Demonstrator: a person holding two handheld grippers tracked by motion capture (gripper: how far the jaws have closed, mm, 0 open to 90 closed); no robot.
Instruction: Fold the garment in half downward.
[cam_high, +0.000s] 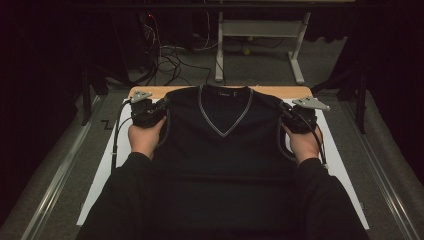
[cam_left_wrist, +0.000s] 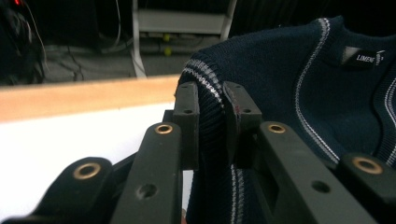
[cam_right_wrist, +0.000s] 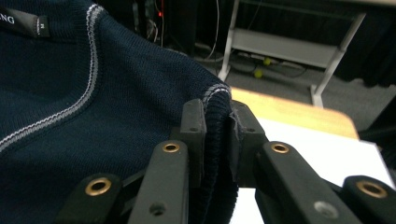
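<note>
- One dark knitted vest (cam_high: 220, 145) lies face up on the white sheet (cam_high: 340, 165) over the table (cam_high: 165, 91), neck toward the far edge; its lower part runs down between the person's sleeves
- Two grippers: the left gripper (cam_high: 150, 114) pinches the ribbed armhole edge at one shoulder; its jaws press the striped trim between them
- The right gripper (cam_high: 296, 120) pinches the other shoulder's trim likewise; the matched grips probably serve to lift or spread the vest evenly
- One neck label (cam_left_wrist: 362, 57); one V-neck

High view down over table (cam_high: 300, 91); both tool views close, sharing the vest (cam_high: 220, 145).
</note>
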